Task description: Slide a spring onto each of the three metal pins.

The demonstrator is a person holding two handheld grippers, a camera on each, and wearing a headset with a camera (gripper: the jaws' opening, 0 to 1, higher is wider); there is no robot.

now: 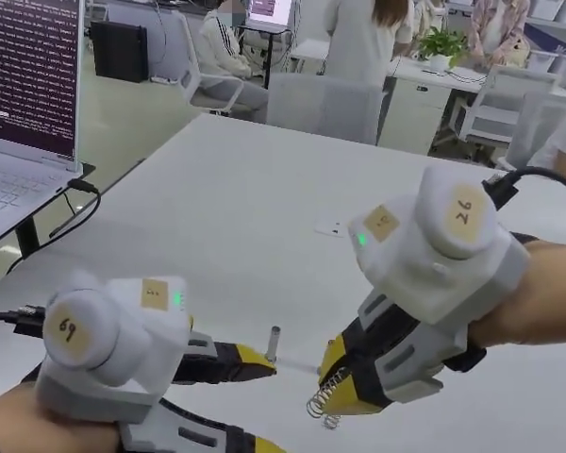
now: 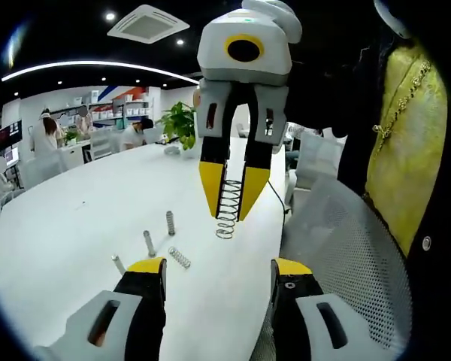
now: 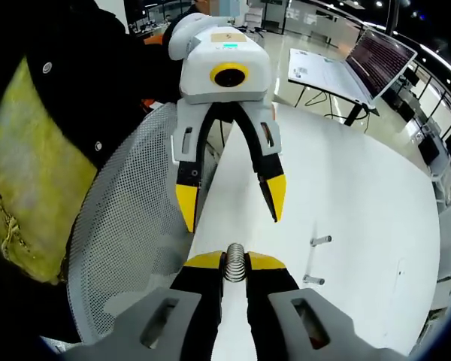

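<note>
My right gripper (image 1: 332, 385) is shut on a coiled steel spring (image 1: 323, 396), which hangs tilted from its yellow tips just above the white table. The same spring (image 3: 235, 263) sits pinched between the jaws in the right gripper view and shows as spring (image 2: 227, 207) in the left gripper view. My left gripper (image 1: 262, 406) faces it, open with nothing held; its fingertips (image 2: 146, 265) stand wide apart. An upright metal pin (image 1: 274, 342) stands between the two grippers. Three pins (image 2: 149, 242) stand in a row; the farthest pin (image 2: 170, 222) looks ribbed, as if wearing a spring. A loose spring (image 2: 180, 257) lies beside them.
An open laptop (image 1: 19, 104) with a black cable stands on a stand at the far left. The white table (image 1: 245, 189) stretches away ahead. A mesh chair back (image 3: 128, 226) is close beside the table edge. People sit and stand at desks in the background.
</note>
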